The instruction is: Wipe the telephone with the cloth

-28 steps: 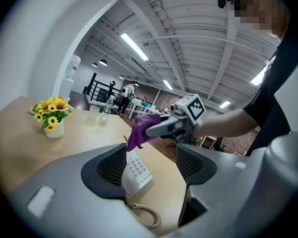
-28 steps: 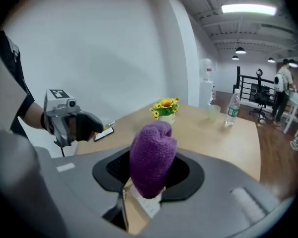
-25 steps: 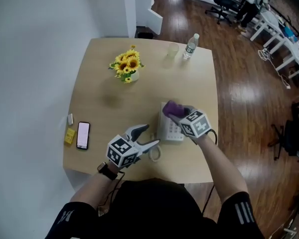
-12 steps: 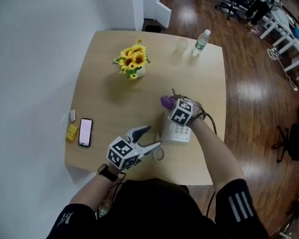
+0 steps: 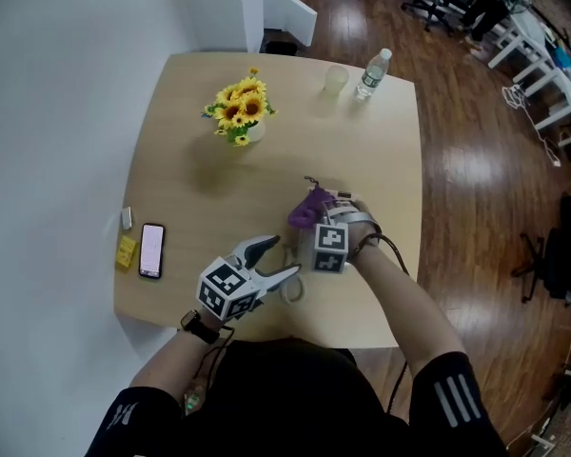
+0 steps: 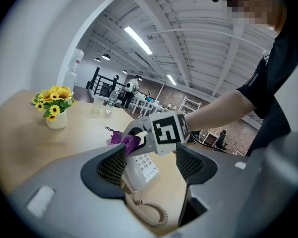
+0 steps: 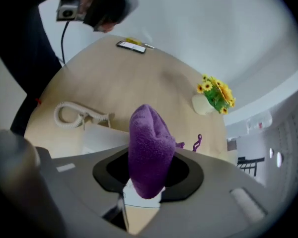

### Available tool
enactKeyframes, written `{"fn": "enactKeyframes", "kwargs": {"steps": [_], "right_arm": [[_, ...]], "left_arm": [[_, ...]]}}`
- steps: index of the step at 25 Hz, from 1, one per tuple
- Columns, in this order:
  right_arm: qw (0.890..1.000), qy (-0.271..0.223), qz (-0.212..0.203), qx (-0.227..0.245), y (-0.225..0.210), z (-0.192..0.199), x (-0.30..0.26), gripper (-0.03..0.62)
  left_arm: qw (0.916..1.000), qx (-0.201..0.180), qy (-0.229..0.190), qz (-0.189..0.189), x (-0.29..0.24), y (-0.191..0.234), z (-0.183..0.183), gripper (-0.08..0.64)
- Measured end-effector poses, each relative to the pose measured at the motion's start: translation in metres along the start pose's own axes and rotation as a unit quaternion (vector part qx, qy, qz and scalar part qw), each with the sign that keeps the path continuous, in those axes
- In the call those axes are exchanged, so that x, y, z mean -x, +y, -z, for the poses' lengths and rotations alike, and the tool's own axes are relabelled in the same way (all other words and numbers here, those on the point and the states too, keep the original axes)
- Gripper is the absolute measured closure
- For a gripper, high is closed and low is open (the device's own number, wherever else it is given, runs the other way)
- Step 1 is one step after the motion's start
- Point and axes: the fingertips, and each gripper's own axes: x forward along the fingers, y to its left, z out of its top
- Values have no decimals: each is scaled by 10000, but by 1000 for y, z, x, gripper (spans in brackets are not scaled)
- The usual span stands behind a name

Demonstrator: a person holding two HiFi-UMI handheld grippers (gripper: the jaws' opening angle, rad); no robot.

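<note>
The white telephone [image 5: 303,248] lies near the table's front edge, largely hidden under my right gripper [image 5: 314,221]. That gripper is shut on the purple cloth [image 5: 307,208], which is pressed over the telephone's far left part. In the right gripper view the cloth [image 7: 149,148] stands bunched between the jaws above the telephone body [image 7: 103,137]. My left gripper [image 5: 278,257] hovers open just left of the telephone, holding nothing. The left gripper view shows the keypad [image 6: 145,163], the cloth [image 6: 123,140] and the right gripper's marker cube [image 6: 166,131] straight ahead of its jaws.
A coiled handset cord [image 5: 291,289] loops at the telephone's near left. A smartphone [image 5: 152,250] and a yellow item [image 5: 126,252] lie at the left edge. A sunflower vase [image 5: 239,114], a cup [image 5: 335,79] and a water bottle [image 5: 371,69] stand along the far side.
My right gripper has carried the cloth leftward across the telephone, and its marker cube has turned toward me. The left gripper has stayed put, open.
</note>
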Motion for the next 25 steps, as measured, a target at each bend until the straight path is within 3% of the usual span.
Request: {"fn": "enactKeyframes", "kwargs": {"steps": [4,12,17,19,22,25], "right_arm": [[9966,-3,42,821,29,-14,5,448],[9883,-124,-419,1463,105,-27,11,449],[9842,-156,-873,1535,158,-23,2,451],[9876,-312,-975,1193,165,-22,6,451],[9914,-944,-902,-131,137,-28,28,451],[9761,-1453,-405,-1563,60,-21,56,451]], "left_arm": [[10000,17,-20,-78,3,4,0,252],[9998,103,49,-146,8,-1,8,252],[9999,98,56,-90,7,-6,9,252],[9999,86,73,-70,6,-8,9,252],[9999,52,48,-80,7,-9,8,252],[9999,53,71,-82,9,-8,9,252]]}}
